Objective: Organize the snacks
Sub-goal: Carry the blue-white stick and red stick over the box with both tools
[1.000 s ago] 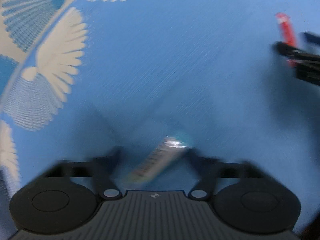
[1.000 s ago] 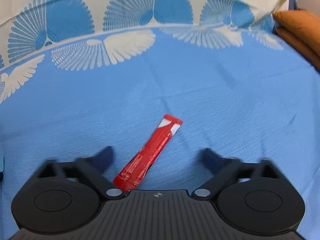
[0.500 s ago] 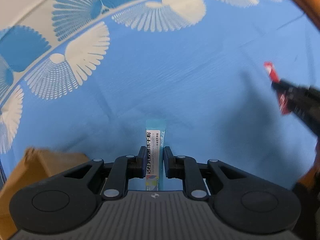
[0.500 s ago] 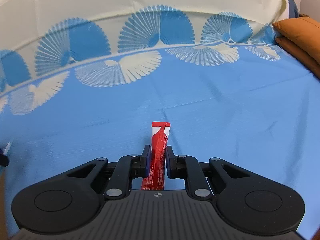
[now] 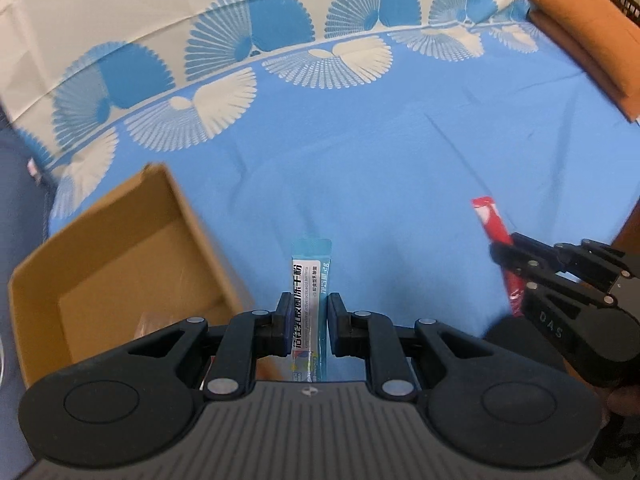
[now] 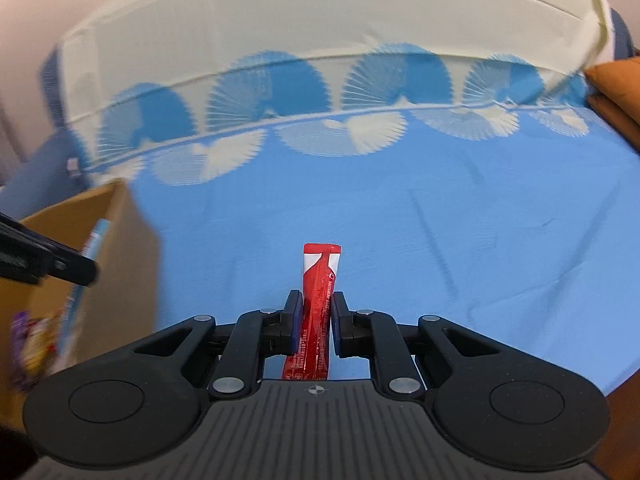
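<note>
Two sachets are up off the blue cloth [image 5: 400, 168]: left gripper [image 5: 308, 312] pinches the teal sachet [image 5: 311, 276], right gripper [image 6: 316, 312] clamps the red sachet [image 6: 318, 300]. Cardboard box [image 5: 120, 216] sits at 9 o'clock, some snacks inside.

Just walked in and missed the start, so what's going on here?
A person is sorting snack sticks with two handheld grippers. The left gripper is shut on a teal powder stick pack, the right gripper on a red stick pack. Both packs are lifted above the blue patterned cloth, near the open cardboard box at the left.
</note>
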`<state>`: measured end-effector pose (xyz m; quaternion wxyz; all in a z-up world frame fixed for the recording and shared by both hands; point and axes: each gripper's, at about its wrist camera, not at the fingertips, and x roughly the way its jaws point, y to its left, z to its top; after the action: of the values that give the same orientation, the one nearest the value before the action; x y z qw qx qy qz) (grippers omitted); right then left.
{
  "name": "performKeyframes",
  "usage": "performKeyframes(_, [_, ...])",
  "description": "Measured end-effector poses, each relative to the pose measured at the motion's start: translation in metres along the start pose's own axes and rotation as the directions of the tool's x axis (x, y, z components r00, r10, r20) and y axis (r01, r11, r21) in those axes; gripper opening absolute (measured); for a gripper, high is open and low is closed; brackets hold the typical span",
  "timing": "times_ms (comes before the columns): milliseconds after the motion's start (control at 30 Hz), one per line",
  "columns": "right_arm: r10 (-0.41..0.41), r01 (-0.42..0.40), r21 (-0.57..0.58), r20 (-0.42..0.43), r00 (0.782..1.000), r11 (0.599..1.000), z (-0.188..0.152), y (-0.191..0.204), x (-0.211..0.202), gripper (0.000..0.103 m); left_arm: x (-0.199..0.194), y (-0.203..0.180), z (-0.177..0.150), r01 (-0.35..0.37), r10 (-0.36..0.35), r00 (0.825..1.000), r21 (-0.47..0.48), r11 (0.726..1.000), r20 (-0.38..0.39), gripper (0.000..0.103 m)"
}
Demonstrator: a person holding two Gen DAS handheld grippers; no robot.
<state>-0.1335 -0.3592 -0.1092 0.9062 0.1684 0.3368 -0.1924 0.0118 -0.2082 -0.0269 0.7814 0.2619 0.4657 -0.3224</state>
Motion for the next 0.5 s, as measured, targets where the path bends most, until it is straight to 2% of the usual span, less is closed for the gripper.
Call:
performKeyframes(133, [0.101, -0.102, -0.041, -0.019, 0.995, 0.994, -0.014, 0.036, -0.038, 0.016, -0.031, 0.004, -0.052, -0.036, 0.037, 0.999, -0.029, 0.999, 0.012, 0.019])
performKeyframes(300, [0.22, -0.225, -0.146, -0.049, 0.974, 0.963, -0.038, 0.09, -0.076, 0.016, -0.063, 0.023, -0.116, -0.056, 0.056, 0.998, -0.112, 0.992, -0.003, 0.019])
performKeyframes(500, [0.271, -0.286, -0.285, -0.093, 0.958, 0.915, -0.065, 0.137, -0.105, 0.016, -0.096, 0.048, -0.188, -0.119, 0.123, 0.992, -0.225, 0.967, 0.003, 0.019])
